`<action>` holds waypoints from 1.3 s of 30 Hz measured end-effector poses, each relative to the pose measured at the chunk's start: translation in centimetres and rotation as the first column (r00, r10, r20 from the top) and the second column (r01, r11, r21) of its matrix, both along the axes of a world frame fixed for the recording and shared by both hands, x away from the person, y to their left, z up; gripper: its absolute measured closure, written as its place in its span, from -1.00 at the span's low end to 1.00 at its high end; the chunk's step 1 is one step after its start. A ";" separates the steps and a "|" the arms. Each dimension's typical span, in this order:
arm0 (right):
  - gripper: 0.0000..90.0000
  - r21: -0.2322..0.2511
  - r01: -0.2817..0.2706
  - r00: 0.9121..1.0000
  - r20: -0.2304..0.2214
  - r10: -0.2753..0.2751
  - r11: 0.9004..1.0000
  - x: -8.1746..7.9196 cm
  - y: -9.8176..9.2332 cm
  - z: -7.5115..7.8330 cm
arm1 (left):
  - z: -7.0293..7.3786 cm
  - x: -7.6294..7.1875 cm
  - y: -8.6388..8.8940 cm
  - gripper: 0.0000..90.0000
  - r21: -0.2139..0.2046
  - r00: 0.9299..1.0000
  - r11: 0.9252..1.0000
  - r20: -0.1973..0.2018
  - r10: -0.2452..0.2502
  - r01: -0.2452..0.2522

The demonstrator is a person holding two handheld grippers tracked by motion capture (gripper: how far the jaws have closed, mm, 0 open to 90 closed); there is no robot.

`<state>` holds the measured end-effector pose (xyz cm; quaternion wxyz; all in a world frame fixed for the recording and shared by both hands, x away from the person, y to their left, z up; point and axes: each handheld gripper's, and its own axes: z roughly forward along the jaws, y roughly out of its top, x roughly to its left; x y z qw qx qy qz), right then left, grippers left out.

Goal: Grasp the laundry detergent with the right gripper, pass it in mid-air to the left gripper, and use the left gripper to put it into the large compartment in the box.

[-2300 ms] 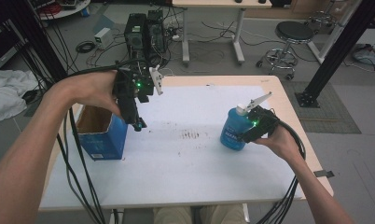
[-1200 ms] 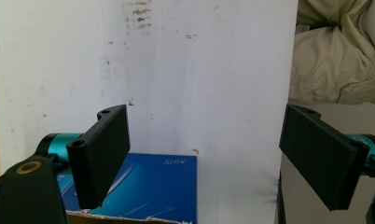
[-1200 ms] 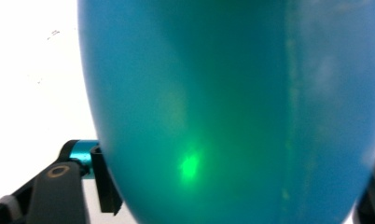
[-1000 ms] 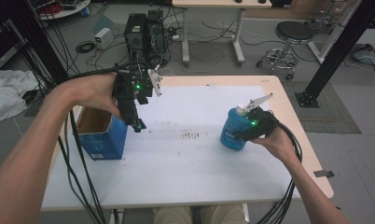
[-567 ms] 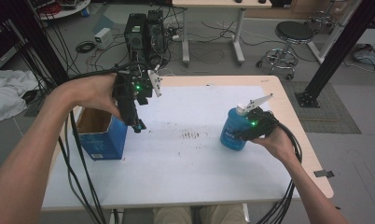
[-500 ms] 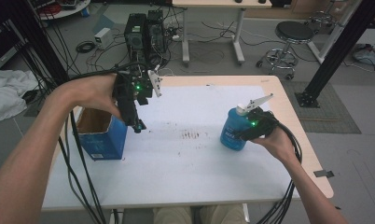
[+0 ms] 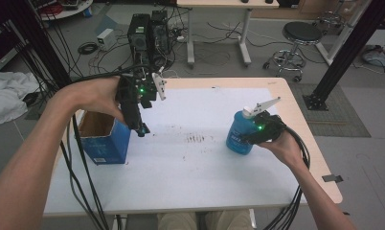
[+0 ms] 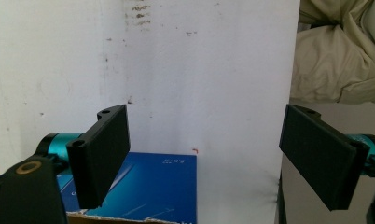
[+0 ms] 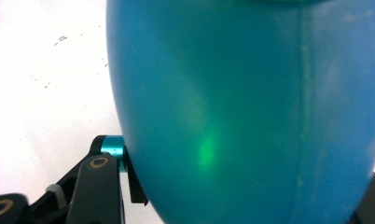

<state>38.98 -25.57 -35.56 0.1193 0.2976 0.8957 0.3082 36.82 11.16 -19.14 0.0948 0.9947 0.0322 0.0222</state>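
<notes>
Jaws of the right hand-held gripper (image 7: 252,136) are being pressed around a round blue plastic bottle (image 7: 240,133); the left hand-held gripper (image 7: 141,129) is being held wide apart above a blue cardboard box (image 7: 104,143).

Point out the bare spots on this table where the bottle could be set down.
Broadest free patch: the white sheet between the blue cardboard box and the blue bottle, down to the near edge, with only dark smudges. The far strip behind the bottle is bare too. Crowded: the left edge, where the left gripper hangs by the box, and around the right gripper.
</notes>
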 end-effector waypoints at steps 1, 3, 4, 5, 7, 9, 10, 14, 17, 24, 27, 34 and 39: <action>-0.08 0.001 0.000 1.000 0.001 0.000 1.000 0.0 0.0 0.0 | 0.0 0.0 0.0 -0.64 0.001 1.000 1.000 -0.001 -0.001 0.001; -0.06 0.007 0.000 1.000 -0.001 0.000 1.000 0.0 -0.1 0.0 | -0.1 0.0 0.0 -0.64 -0.003 1.000 1.000 -0.002 -0.002 0.002; -0.04 0.012 0.000 1.000 -0.004 0.000 1.000 0.0 -0.1 0.0 | -0.1 0.0 0.0 -0.64 -0.002 1.000 1.000 -0.002 -0.002 0.002; -0.02 0.021 -0.003 1.000 -0.006 0.003 1.000 0.0 -0.2 0.0 | -0.1 0.0 0.0 -0.64 -0.002 1.000 1.000 -0.002 -0.003 0.003; 0.00 0.033 -0.003 1.000 -0.010 0.003 0.999 -0.1 -0.3 0.0 | -0.1 0.0 0.0 -0.64 -0.003 1.000 1.000 -0.001 -0.002 0.002; 0.01 0.042 -0.002 1.000 -0.008 0.002 0.999 -0.1 -0.5 -0.1 | -0.1 0.0 -0.1 -0.64 -0.003 1.000 1.000 -0.001 -0.005 0.005; 0.02 0.043 -0.002 1.000 -0.007 0.003 0.999 -0.1 -0.5 -0.1 | -0.1 0.0 -0.1 -0.64 -0.005 1.000 1.000 -0.001 -0.004 0.004; 0.04 0.045 -0.010 1.000 -0.002 0.010 0.999 -0.1 -0.5 -0.1 | 0.0 0.0 -0.1 -0.64 -0.008 1.000 1.000 -0.001 -0.005 0.005; 0.06 0.047 -0.016 1.000 0.006 0.015 0.999 -0.2 -0.5 -0.1 | 0.1 -0.1 -0.1 -0.64 -0.013 1.000 1.000 0.001 -0.004 0.004; 0.06 0.056 -0.028 1.000 0.010 0.028 0.998 -0.2 -0.2 0.0 | 0.9 -0.1 0.0 -0.64 -0.030 1.000 1.000 0.011 0.002 -0.002; 0.06 0.067 -0.060 0.998 0.011 0.059 0.996 -0.2 0.3 0.5 | 1.4 0.0 -0.3 -0.64 -0.034 1.000 0.999 0.013 0.006 -0.005; 0.06 0.042 -0.221 0.975 0.033 0.220 0.974 -1.0 3.1 3.0 | 2.3 0.0 -1.4 -0.64 -0.050 1.000 0.999 0.012 -0.016 0.017; 0.06 0.025 -0.331 0.943 0.034 0.330 0.943 -1.5 5.4 4.6 | 2.6 0.0 -2.0 -0.64 -0.067 1.000 0.998 0.013 -0.015 0.016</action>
